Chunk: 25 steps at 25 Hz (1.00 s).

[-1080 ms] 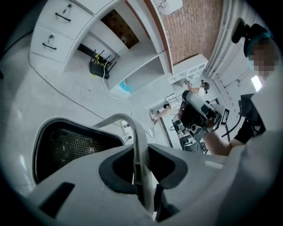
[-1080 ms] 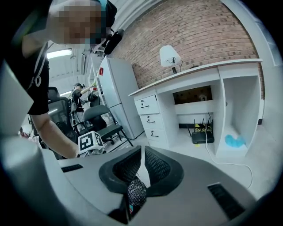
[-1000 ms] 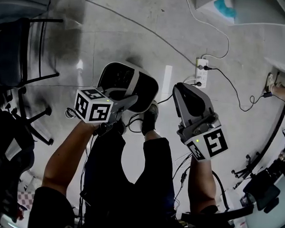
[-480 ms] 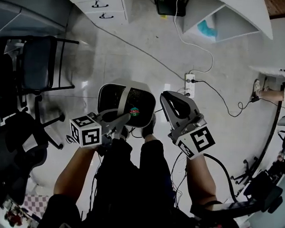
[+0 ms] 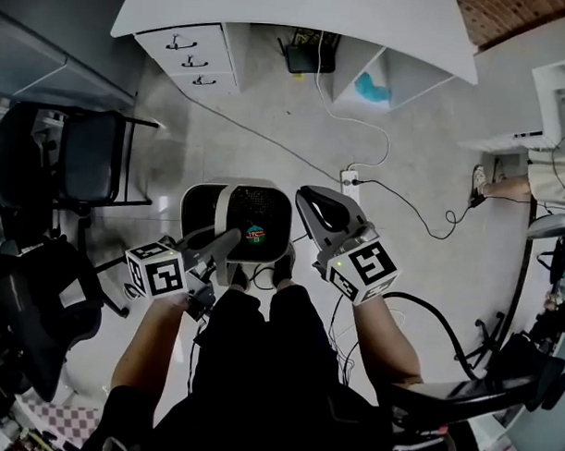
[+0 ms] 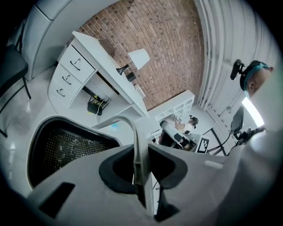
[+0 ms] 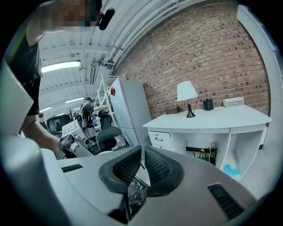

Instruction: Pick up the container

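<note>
The container point(image 5: 264, 210) is a white basket with black mesh walls and an arched white handle. It hangs above the floor in front of the person's legs. My left gripper point(image 5: 232, 239) is shut on that handle point(image 6: 132, 128); in the left gripper view point(image 6: 140, 152) the white strip stands clamped between the two pads, with the mesh wall point(image 6: 66, 145) below at the left. My right gripper point(image 5: 307, 199) is just beside the basket's right rim. Its jaws point(image 7: 142, 161) stand almost together with nothing seen clamped, and the basket's mesh point(image 7: 135, 194) shows under the slit.
A white desk point(image 5: 299, 12) with drawers point(image 5: 196, 50) stands ahead, with a lamp point(image 7: 186, 92) on it. A power strip point(image 5: 351, 183) and cables lie on the floor. Black chairs point(image 5: 91, 158) stand at the left. A grey cabinet point(image 7: 132, 106) and people point(image 7: 90, 110) are further off.
Both grippers and the basket have risen together, so the floor looks farther away. The desk and drawers have come into view at the top. The basket hangs more level than before.
</note>
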### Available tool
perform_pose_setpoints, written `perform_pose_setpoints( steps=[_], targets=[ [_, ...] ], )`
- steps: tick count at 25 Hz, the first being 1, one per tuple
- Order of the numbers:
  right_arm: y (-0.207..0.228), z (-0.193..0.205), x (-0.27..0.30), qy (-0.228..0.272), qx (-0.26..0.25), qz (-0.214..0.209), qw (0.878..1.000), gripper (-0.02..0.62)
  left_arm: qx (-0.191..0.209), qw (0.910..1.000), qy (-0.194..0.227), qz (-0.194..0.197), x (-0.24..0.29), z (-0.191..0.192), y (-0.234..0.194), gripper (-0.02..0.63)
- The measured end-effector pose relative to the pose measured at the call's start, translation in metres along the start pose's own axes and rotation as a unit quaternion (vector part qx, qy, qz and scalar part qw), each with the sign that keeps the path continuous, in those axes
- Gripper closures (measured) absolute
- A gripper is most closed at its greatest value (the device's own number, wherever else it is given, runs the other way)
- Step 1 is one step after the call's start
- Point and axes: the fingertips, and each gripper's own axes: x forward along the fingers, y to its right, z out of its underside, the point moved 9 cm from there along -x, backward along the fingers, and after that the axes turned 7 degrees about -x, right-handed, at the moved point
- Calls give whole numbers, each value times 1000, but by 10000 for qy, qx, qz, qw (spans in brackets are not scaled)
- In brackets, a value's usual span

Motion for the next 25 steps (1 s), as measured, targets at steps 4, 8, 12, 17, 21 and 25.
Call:
perform_pose_setpoints(
  steps=[4,8,12,17,21,25],
  targets=[
    [-10,-26,-15,123,-6,33,9999,586,-239,9994,190,190,-22,-7,37,537],
    [-16,-55,-25,165,-210,-6,9996,586,-356,9986,354,192,-40,-9,69,537],
    [-13,-78,-42,341,-252,25,9991,586,-424,9969,558,346,-49,-9,96,540],
    [-16,-99,-66,518,-239,182,9982,586,-535,9927,790,733,-54,-16,134,541],
    [-25,-111,-78,581,-208,329,9976,586,-406,9908,889,937,-65,-26,151,541],
    [-30,-120,-90,645,-161,433,9968,586,-295,9892,949,1078,-71,-29,168,543]
  ],
)
